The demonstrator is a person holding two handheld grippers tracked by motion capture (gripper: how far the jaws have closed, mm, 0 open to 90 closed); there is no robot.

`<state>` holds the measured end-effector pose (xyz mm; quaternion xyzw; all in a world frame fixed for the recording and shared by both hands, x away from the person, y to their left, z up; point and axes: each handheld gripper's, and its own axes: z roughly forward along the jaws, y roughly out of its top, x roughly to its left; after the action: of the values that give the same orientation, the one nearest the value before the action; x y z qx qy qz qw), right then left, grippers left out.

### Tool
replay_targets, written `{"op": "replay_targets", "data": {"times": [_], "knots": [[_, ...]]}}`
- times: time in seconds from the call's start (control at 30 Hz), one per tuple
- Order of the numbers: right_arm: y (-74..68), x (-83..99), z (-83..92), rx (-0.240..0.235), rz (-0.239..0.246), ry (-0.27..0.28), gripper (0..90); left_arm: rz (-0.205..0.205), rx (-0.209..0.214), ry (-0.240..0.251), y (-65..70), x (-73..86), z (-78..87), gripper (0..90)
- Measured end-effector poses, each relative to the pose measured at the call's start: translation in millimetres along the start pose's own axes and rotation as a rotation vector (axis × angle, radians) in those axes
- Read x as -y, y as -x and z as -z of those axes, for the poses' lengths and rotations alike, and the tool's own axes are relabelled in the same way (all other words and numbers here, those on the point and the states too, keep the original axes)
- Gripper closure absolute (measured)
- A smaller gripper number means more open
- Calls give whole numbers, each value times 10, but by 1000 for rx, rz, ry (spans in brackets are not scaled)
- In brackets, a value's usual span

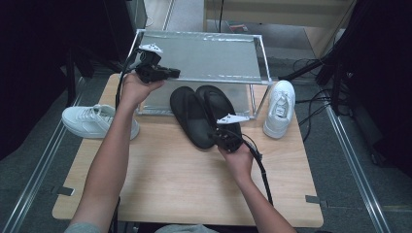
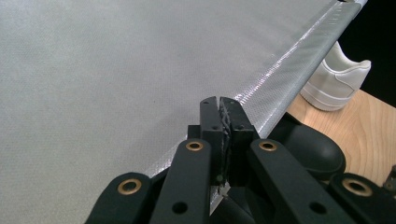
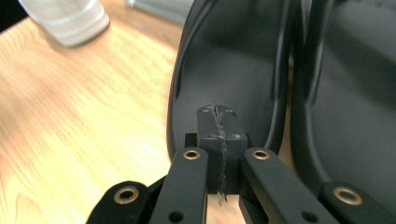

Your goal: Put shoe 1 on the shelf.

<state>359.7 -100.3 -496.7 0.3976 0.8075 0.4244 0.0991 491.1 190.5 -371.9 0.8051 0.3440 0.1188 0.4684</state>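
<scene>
Over black slippers [image 1: 204, 114], right claw [image 1: 218, 136] shut, empty

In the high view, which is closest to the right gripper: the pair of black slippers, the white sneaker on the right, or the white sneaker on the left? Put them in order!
From the right gripper:
1. Pair of black slippers, right at its jaws, mid-table.
2. White sneaker on the right, by the table's right edge.
3. White sneaker on the left, at the far left edge, beyond the person's left forearm.
</scene>
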Motion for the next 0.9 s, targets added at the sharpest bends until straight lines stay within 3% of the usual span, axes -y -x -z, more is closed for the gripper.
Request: {"op": "replay_targets", "data": {"times": [0.3,0.9], "knots": [[18,257,-40,-8,5,-25,900,-2,-1,1,2,0,-1,894],[31,353,-124,-25,6,-45,900,1,0,2,-3,3,-2,894]]}}
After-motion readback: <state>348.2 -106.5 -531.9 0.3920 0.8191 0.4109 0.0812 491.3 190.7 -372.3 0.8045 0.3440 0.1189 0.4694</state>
